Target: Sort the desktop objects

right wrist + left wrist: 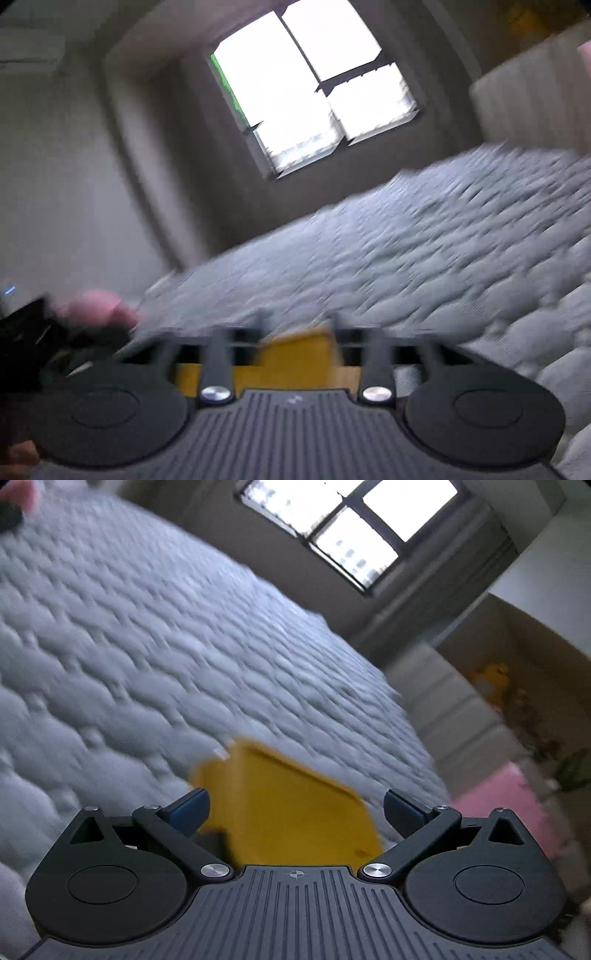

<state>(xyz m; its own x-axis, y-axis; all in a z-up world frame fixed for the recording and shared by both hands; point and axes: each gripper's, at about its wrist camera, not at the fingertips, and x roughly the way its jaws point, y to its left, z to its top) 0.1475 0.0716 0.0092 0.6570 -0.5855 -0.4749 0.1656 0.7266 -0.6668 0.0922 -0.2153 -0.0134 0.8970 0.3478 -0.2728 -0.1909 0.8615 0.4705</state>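
A yellow box-like object (291, 805) lies on the quilted grey mattress (147, 657), just ahead of my left gripper (295, 808). The left gripper's blue-tipped fingers (192, 806) stand wide apart on either side of it, open, not touching it. In the right wrist view, which is blurred by motion, a yellow object (299, 354) sits between the fingers of my right gripper (299, 332). The blur hides whether those fingers press on it. The mattress (424, 258) stretches away to the right.
A pink block (509, 801) lies to the right of the mattress edge. A padded headboard (454, 709) and a cardboard box (517, 657) stand beyond. A pink thing (99, 306) and a dark object (26, 325) sit at the left. Windows face both cameras.
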